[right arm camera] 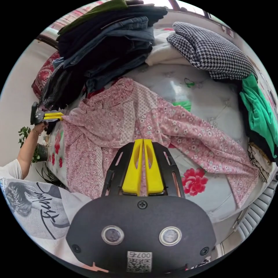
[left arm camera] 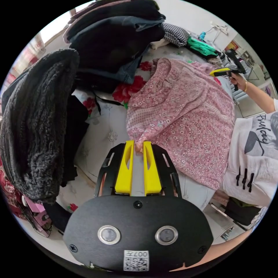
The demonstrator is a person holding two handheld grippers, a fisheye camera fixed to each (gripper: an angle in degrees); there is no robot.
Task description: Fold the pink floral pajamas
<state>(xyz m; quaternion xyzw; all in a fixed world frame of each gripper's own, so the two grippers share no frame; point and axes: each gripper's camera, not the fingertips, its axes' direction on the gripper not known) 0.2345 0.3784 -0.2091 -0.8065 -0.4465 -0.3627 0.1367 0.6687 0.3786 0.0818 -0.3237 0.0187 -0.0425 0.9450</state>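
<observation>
- The pink floral cotton pajama top (right arm camera: 115, 127) lies spread on the white quilted bed cover with red flowers (right arm camera: 208, 101), just in front of the tall heap of dark folded clothes (right arm camera: 110, 37) at the far side of the bed.
- One long sleeve (right arm camera: 214, 153) of the top runs away from the body across the bed cover, toward the green garment (right arm camera: 257, 113) and the black-and-white houndstooth cushion (right arm camera: 211, 49).
- The left gripper (left arm camera: 138, 147) has its yellow jaws closed on a bunched edge of the top, at the side of the body opposite that sleeve; the fabric rises slightly into the pinch.
- The right gripper (right arm camera: 143, 142) has its jaws closed nearly tip to tip, with pink cloth visible between them, so I judge it is pinching the near hem; in the left gripper view it shows at the top's far edge, held by the person's hand (left arm camera: 238, 79).
- The top's long axis runs between the two grippers, each holding one end, so the cloth is stretched crosswise in front of the person in the white printed shirt (left arm camera: 254, 162).
- The coming move likely turns on the loose sleeve: it lies on the right gripper's side, so that hand is nearer to bring it in over the body.
</observation>
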